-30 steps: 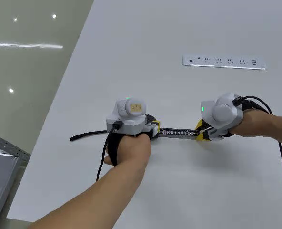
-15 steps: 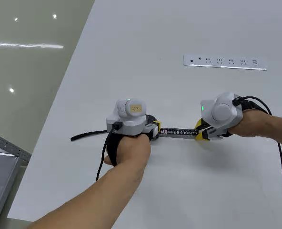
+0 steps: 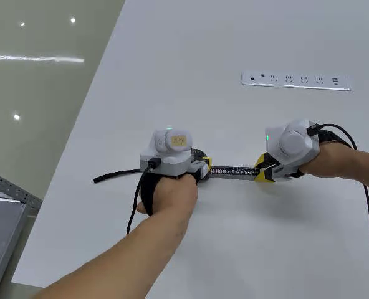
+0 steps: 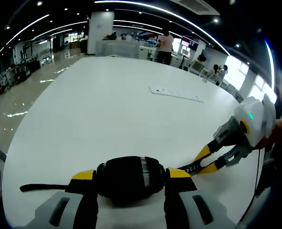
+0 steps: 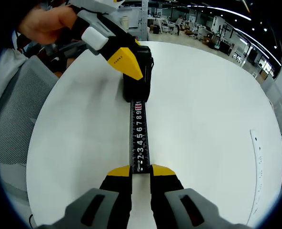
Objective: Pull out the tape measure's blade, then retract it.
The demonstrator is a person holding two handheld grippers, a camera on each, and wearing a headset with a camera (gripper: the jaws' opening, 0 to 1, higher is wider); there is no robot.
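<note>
Fingers of the right gripper [image 5: 141, 169] pinched shut on the hook end of the blade [image 5: 140, 136]; those of the left gripper [image 4: 131, 175] clamped around the black tape measure case [image 4: 127, 181], set on the tabletop [image 3: 234, 37]. Blade out to about the 9 mark, judged partly drawn; full retraction left to do. White tabletop bearing 1 power strip [image 3: 295, 80]; beyond, an open hall with glossy floor [image 3: 41, 75] and ceiling light strips.

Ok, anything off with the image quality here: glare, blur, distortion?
Head view: sharp, evenly lit, lamp glare on the floor, soft shadows on the table. Left gripper view: fisheye bends the table edge; windows at right very bright. Right gripper view: blade numerals crisp, table rim curved.
</note>
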